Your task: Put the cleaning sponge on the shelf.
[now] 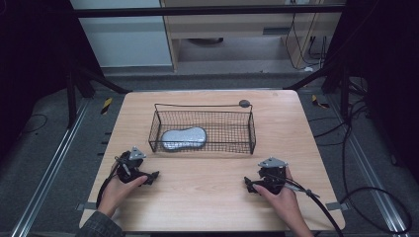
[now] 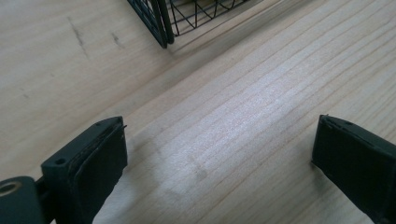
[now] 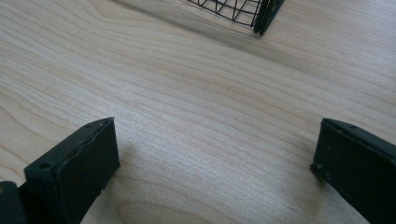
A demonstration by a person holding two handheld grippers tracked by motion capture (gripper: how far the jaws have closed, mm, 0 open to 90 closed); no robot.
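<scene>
Grey pouch (image 1: 184,138) flat inside wire basket (image 1: 237,144)

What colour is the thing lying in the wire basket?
Pale silvery blue-grey; the pouch-like thing lies at the left end of the black basket, best seen in the high view.

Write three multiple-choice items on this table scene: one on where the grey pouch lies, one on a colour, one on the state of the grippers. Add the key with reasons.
1. The grey pouch lies
A. inside the wire basket, toward its left end
B. on the table in front of the basket
C. between the left gripper's jaws

2. The basket's wire is
A. white
B. black
C. red

3. The left gripper and right gripper are
A. both shut on the pouch
B. both open, with nothing between the jaws
C. both inside the basket

Key: 1 A, mesh walls surround the pouch; 2 B, the wire shows black; 3 B, bare table shows between each pair of jaws.
</scene>
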